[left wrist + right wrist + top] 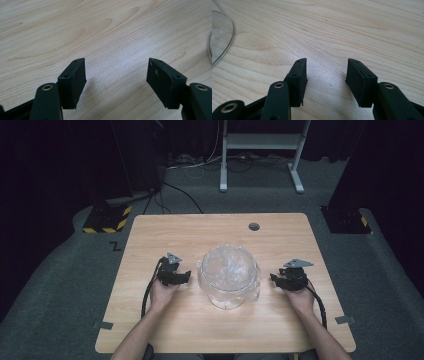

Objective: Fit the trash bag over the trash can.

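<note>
I count one worktop [165, 325], light wood grain. On it I see one clear bowl-shaped container [229, 276], turned upside down as far as I can tell, with crumpled clear plastic inside; how many pieces of plastic I cannot tell. I have two tools: the left tool [186, 276] and the right tool [274, 278], one in each hand, so two hands and two forearms. Each tool has two black jaws, four in all, one grey three-cornered plate, two in all, and one trailing cable. The worktop has one round grey cap [254, 226] near its far edge. Beyond it I count one white frame [261, 142] and two yellow-and-black striped bases [106, 218].
</note>
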